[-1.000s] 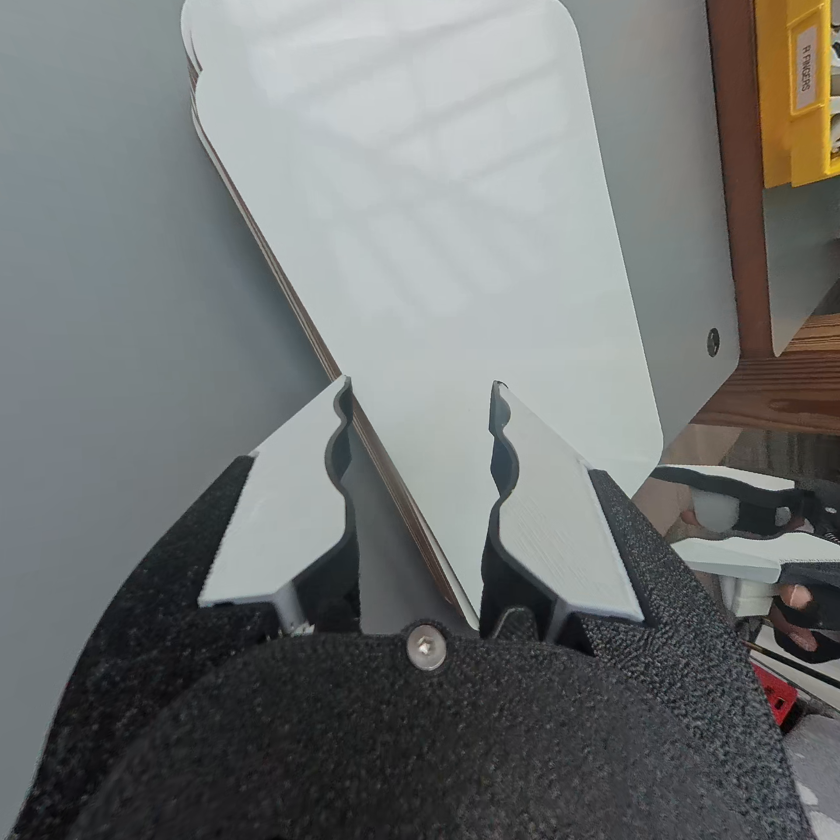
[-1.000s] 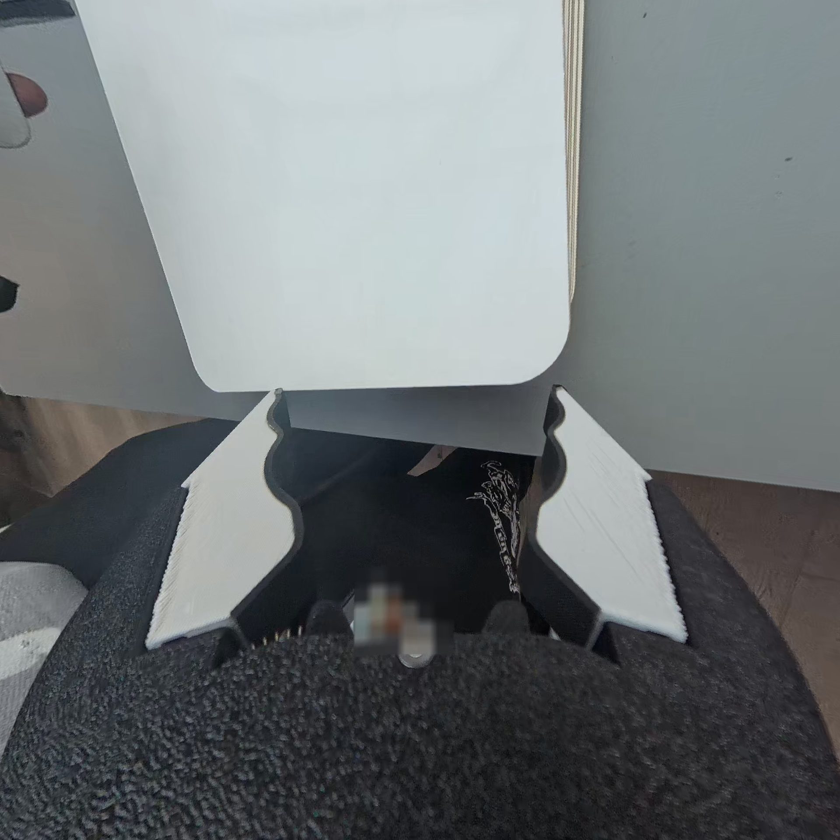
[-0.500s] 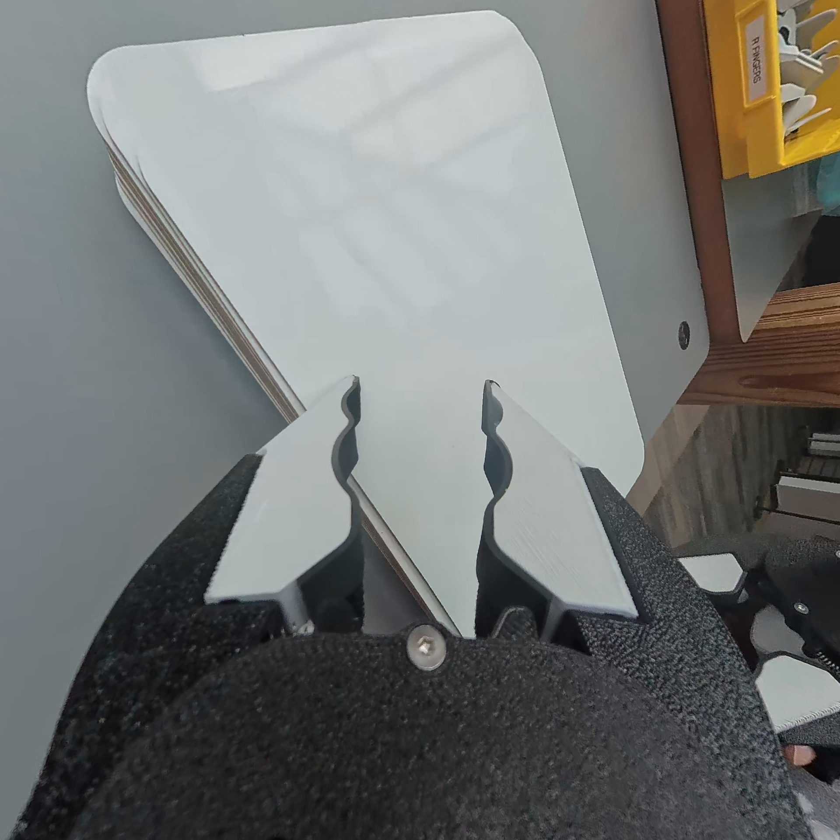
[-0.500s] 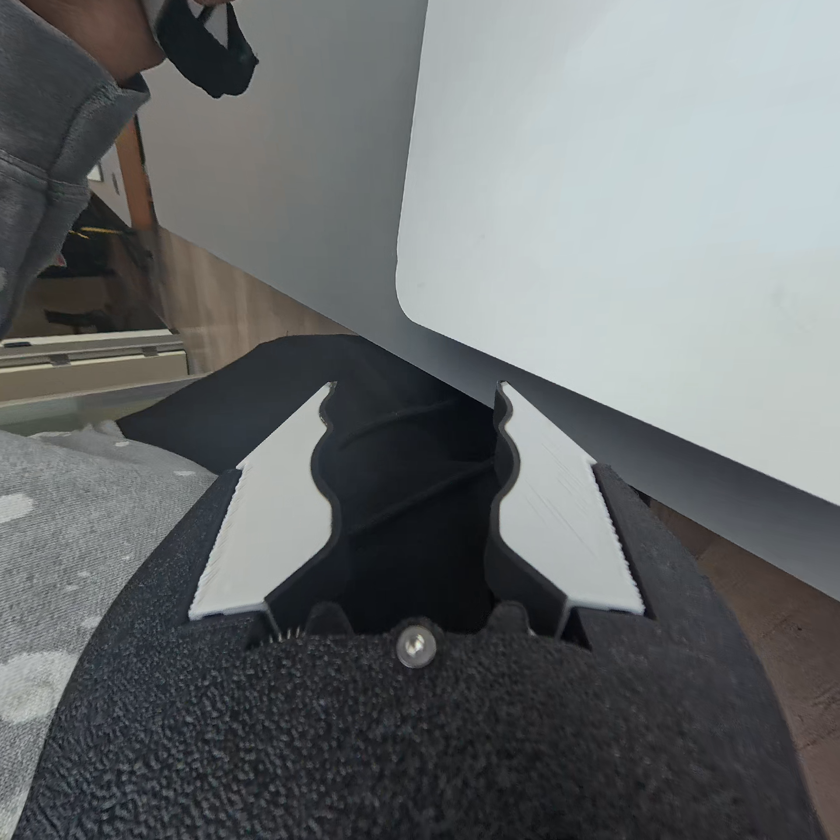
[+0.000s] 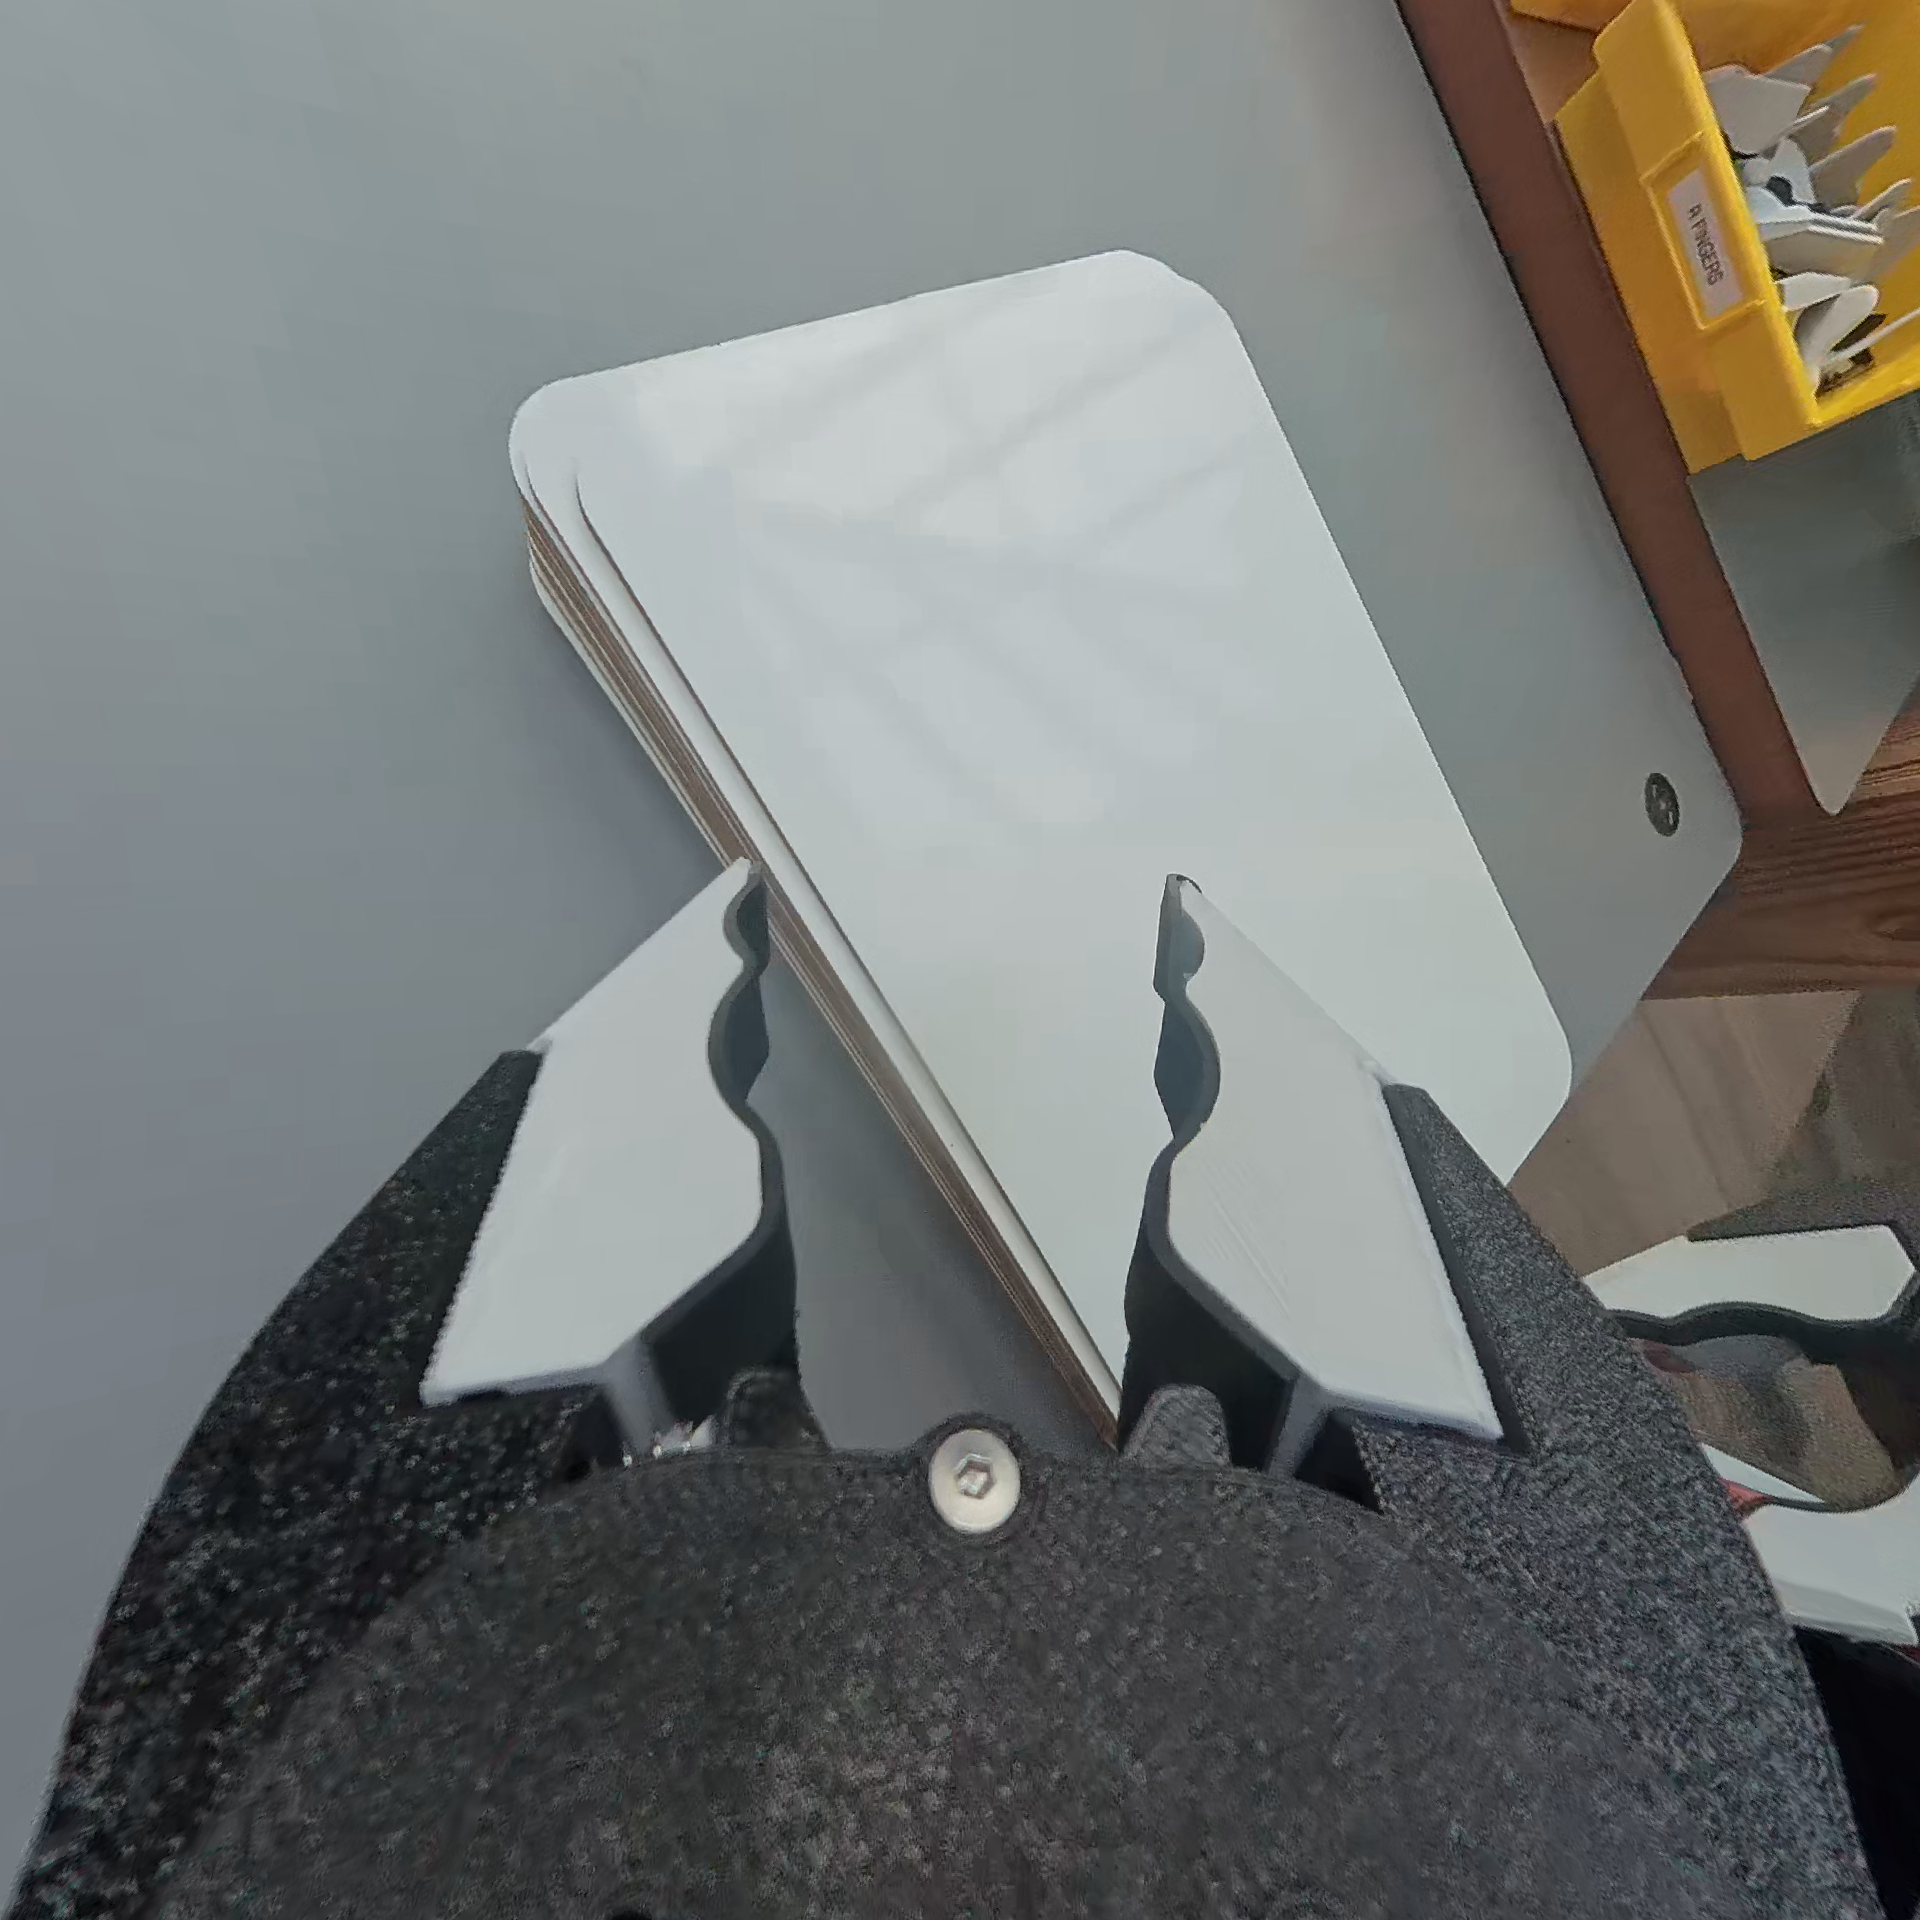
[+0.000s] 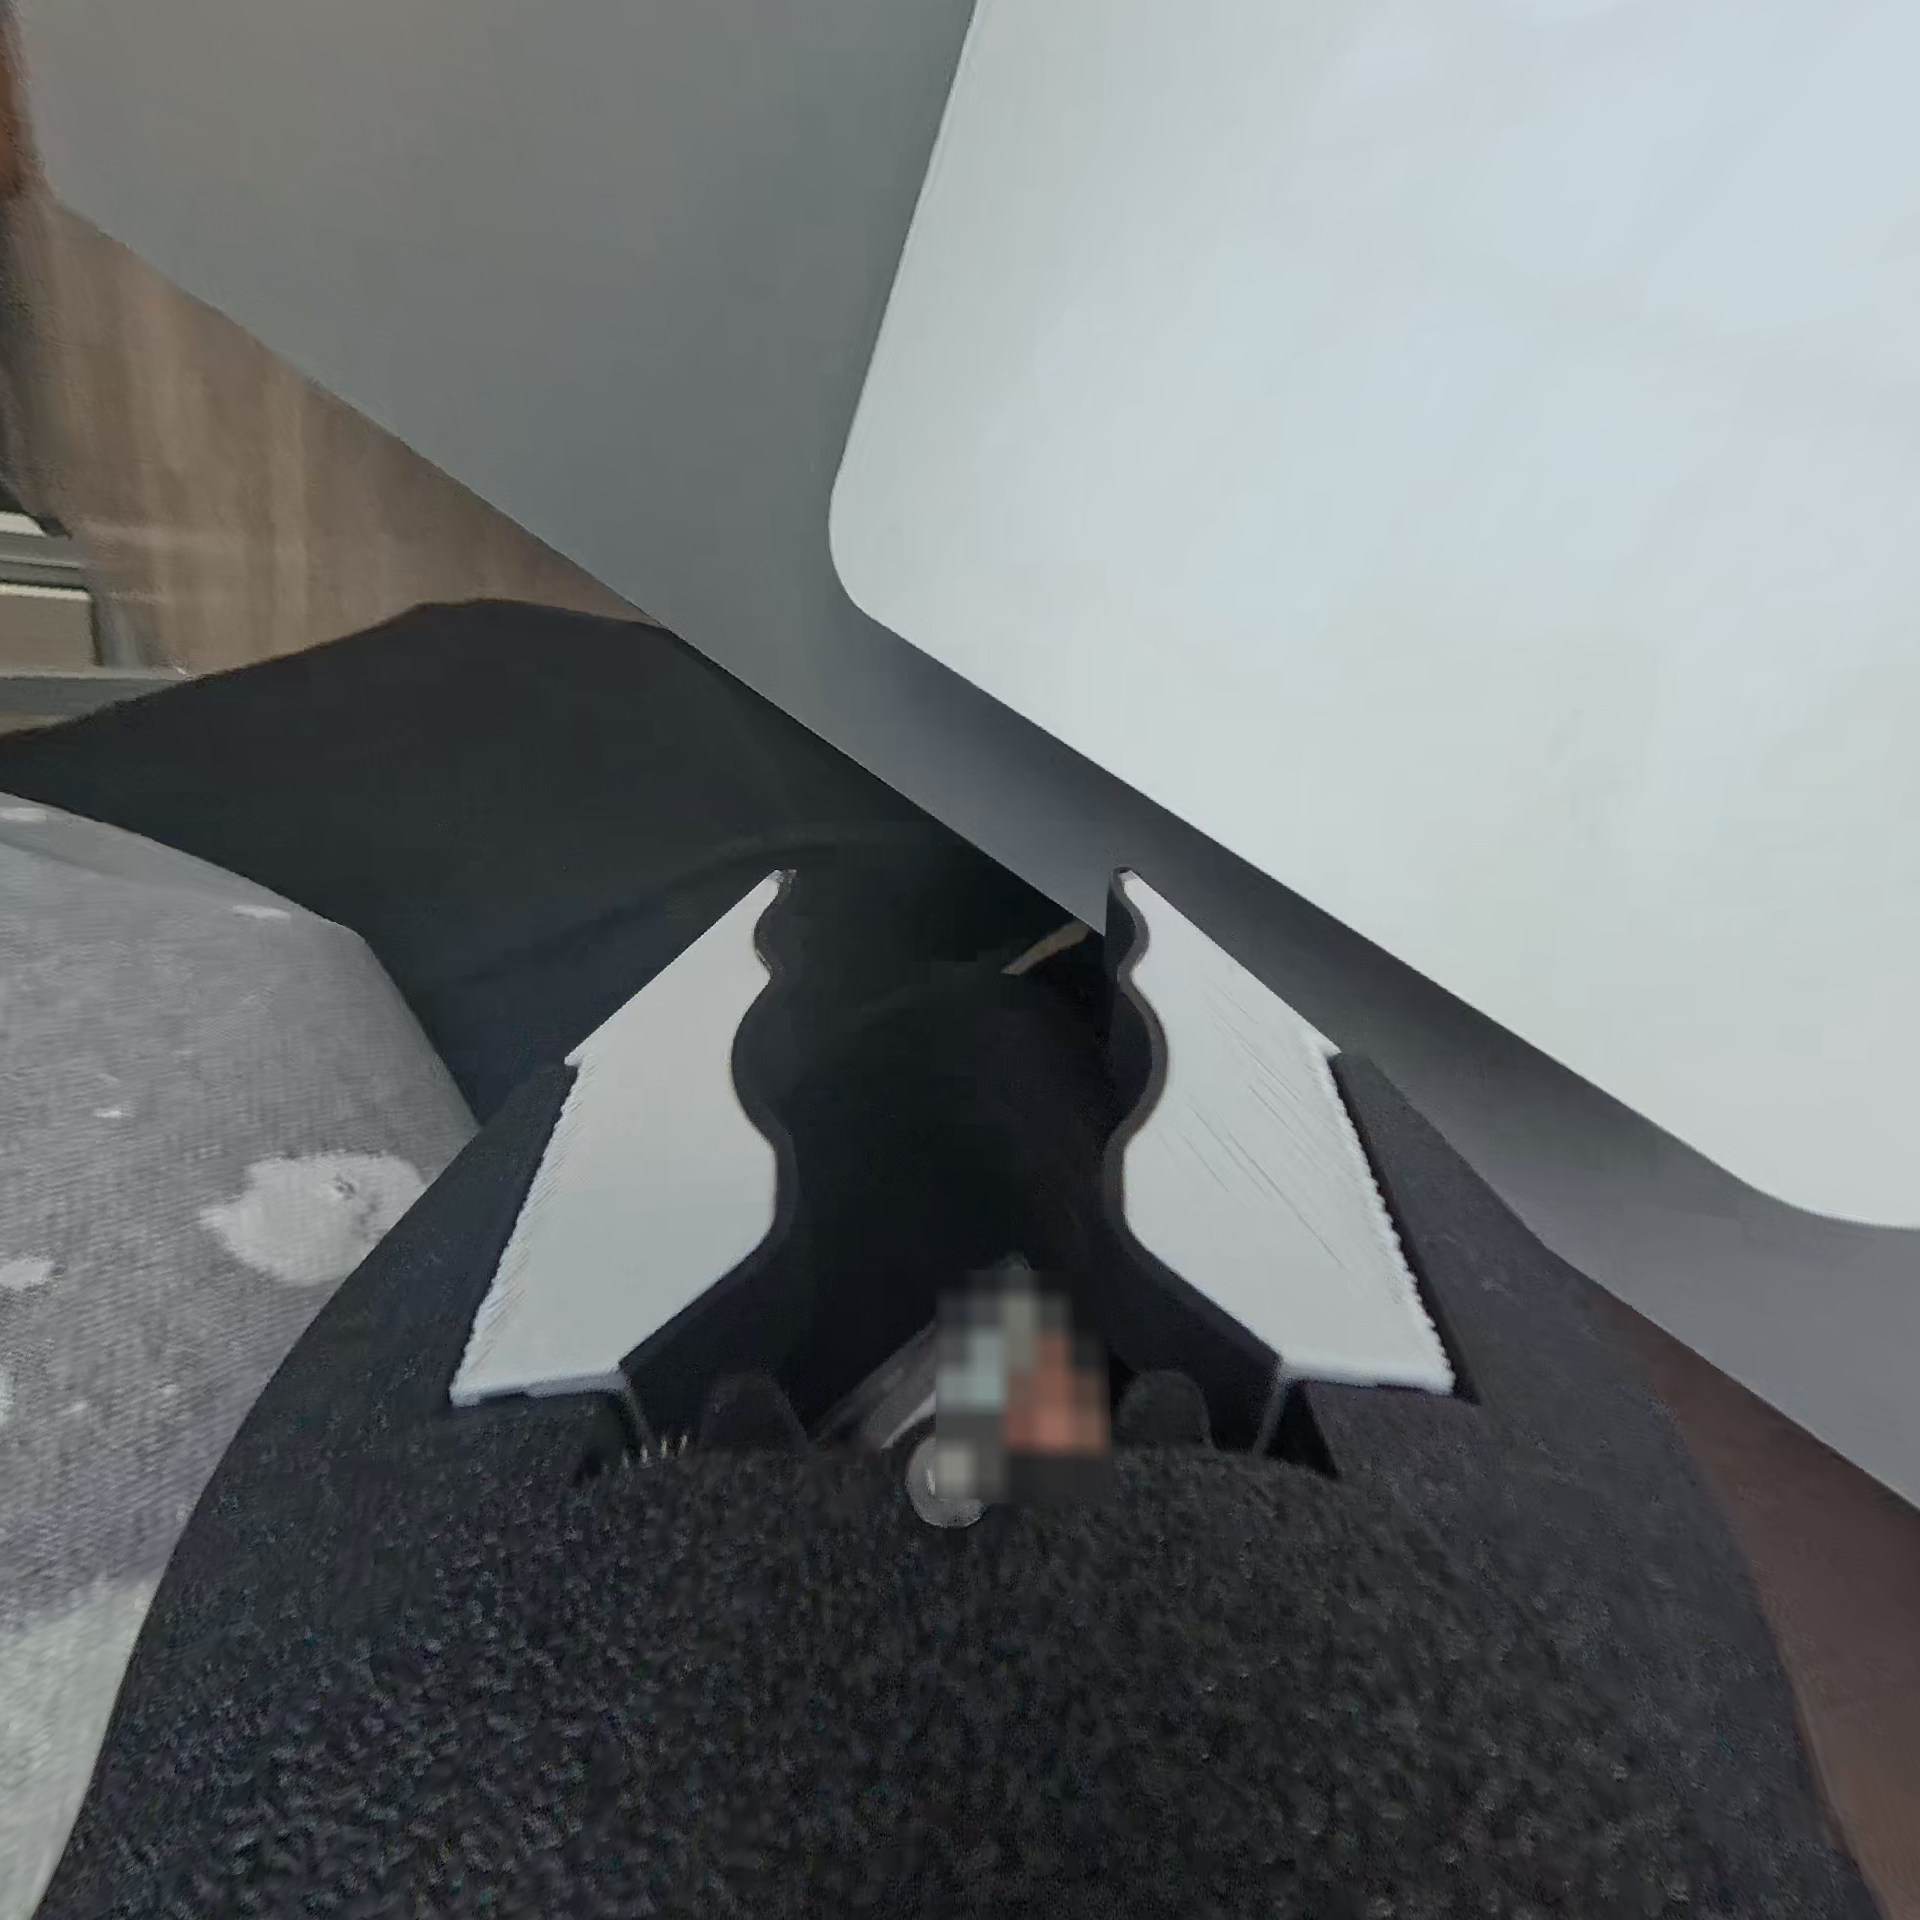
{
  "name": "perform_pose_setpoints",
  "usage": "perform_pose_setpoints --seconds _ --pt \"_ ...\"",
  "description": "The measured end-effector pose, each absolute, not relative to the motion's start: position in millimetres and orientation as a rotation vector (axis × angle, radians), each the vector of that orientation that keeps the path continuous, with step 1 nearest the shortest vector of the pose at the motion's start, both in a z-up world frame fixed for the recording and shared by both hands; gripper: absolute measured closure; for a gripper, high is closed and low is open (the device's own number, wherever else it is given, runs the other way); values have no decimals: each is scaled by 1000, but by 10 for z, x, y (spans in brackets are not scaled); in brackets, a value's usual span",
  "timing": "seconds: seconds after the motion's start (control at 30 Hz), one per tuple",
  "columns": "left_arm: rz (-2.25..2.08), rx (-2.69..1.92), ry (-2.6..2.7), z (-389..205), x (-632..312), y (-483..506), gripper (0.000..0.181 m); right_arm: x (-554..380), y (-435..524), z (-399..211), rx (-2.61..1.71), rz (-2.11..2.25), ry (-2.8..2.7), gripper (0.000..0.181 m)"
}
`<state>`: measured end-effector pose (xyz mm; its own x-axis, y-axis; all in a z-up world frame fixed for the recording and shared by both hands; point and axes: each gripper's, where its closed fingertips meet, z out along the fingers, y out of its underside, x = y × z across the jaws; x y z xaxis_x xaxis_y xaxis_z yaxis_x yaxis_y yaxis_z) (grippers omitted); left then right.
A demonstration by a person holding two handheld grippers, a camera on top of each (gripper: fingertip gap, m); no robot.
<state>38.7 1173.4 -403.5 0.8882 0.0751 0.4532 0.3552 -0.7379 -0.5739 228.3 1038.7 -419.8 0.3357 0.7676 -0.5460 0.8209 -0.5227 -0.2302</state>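
A stack of white boards [image 5: 987,675] with rounded corners and brown edges lies on a grey table [image 5: 260,520]. My left gripper [image 5: 961,894] is open and empty. It hovers over the stack's near left edge, and that edge runs between its fingers in the view. My right gripper [image 6: 951,894] is open and empty. It is off the table's front edge [image 6: 623,582], below the near corner of the stack, which also shows in the right wrist view [image 6: 1455,520]. Its right fingertip [image 6: 1127,914] lies close under the table edge. Dark clothing [image 6: 520,790] lies behind the right gripper.
A yellow bin [image 5: 1683,208] of white parts stands on a wooden shelf [image 5: 1621,416] to the right of the table. The other gripper [image 5: 1766,1340] shows at the lower right of the left wrist view. Speckled grey floor [image 6: 156,1143] lies to the left of the right gripper.
My left gripper has drawn back from the stack and opened wider. My right gripper has swung left and down off the table's edge, and its jaws have narrowed.
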Motion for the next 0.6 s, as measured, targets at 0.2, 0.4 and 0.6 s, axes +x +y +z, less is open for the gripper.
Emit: perform_pose_setpoints --seconds 0.2,0.4,0.6 --pt "-433 -2361 -199 -4085 602 11188 94 2536 10540 -4562 2701 -731 1350 148" --pt "-413 -2460 33 -4337 1057 10688 81 2398 10714 -4647 2804 -670 1323 161" --pt "-443 -2491 8 -4442 1164 10625 84 2353 10710 -4616 2770 -717 1306 162"
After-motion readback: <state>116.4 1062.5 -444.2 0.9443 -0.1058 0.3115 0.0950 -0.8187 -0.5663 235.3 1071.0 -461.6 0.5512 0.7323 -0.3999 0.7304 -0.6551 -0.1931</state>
